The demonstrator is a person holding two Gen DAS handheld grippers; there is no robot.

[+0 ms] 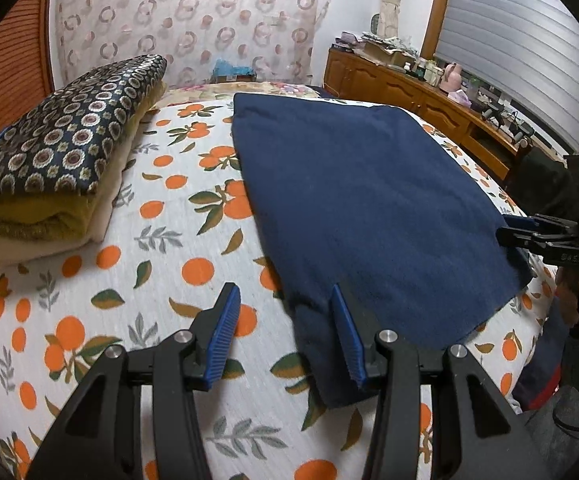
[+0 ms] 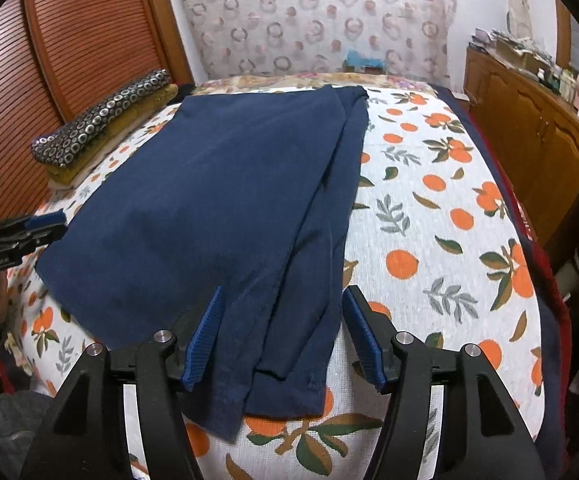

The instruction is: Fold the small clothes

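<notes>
A navy blue garment (image 1: 361, 200) lies flat and partly folded on the orange-print bedspread (image 1: 129, 272). In the right wrist view the garment (image 2: 209, 208) has a folded-in strip along its right side. My left gripper (image 1: 285, 304) is open at the garment's near left corner; one fingertip (image 1: 339, 300) rests over the cloth, the other over the bedspread. My right gripper (image 2: 283, 304) is open and straddles the garment's near right end, holding nothing. The right gripper also shows at the right edge of the left wrist view (image 1: 529, 232), and the left gripper at the left edge of the right wrist view (image 2: 37, 228).
A stack of folded clothes (image 1: 53, 184) with a patterned dark piece on top sits at the bed's far left, also in the right wrist view (image 2: 105, 124). A wooden sideboard (image 1: 417, 96) with clutter runs along the right. A curtain (image 1: 185, 20) hangs behind the bed.
</notes>
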